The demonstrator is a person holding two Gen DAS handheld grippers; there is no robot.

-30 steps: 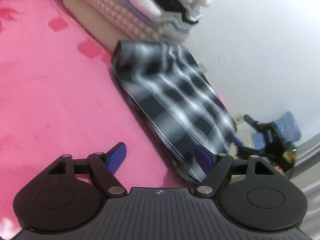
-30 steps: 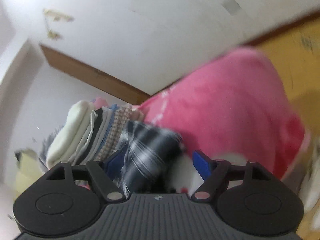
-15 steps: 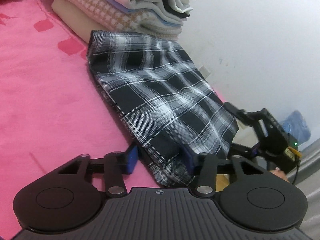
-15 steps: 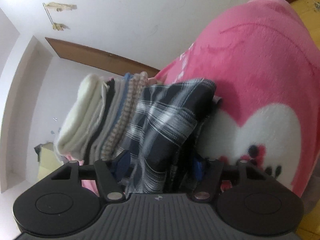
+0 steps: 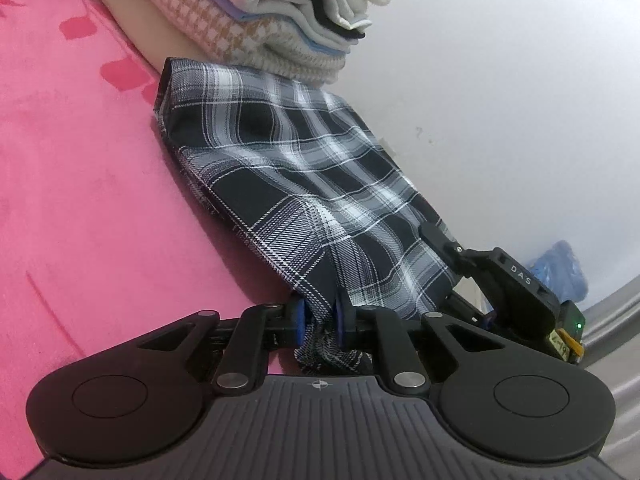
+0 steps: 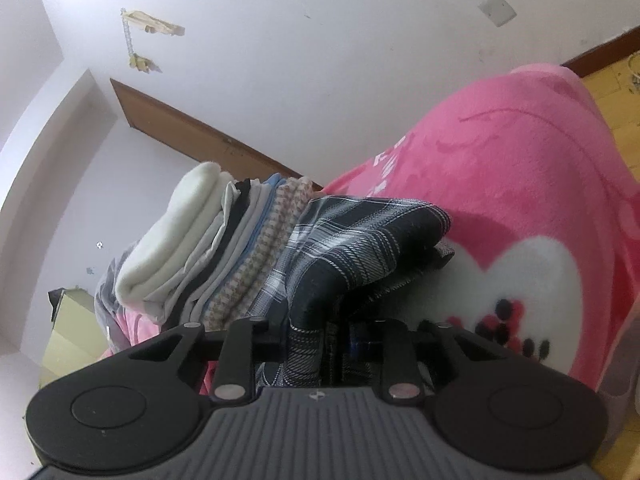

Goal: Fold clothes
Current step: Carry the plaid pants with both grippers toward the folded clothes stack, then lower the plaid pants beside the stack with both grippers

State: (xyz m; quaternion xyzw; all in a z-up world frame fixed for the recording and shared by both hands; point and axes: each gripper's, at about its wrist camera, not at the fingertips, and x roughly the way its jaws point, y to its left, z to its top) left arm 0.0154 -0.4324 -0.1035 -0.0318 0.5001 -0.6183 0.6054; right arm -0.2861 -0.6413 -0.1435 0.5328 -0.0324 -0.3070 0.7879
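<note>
We have the plaid garment [image 5: 304, 184] on the pink bed [image 5: 80, 200], just before the folded stack [image 5: 280, 12]. Both left tongs [image 5: 320, 318] and right tongs [image 6: 340, 332] have just been closing and now pinch its near edge. Next we must lift evenly and carry it over to fold.

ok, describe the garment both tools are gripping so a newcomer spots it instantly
On the pink blanket, beside the stack of folded clothes, lies the plaid garment. It is the only dark checked piece, navy with white lines; the stack is pale and plain or houndstooth.
</note>
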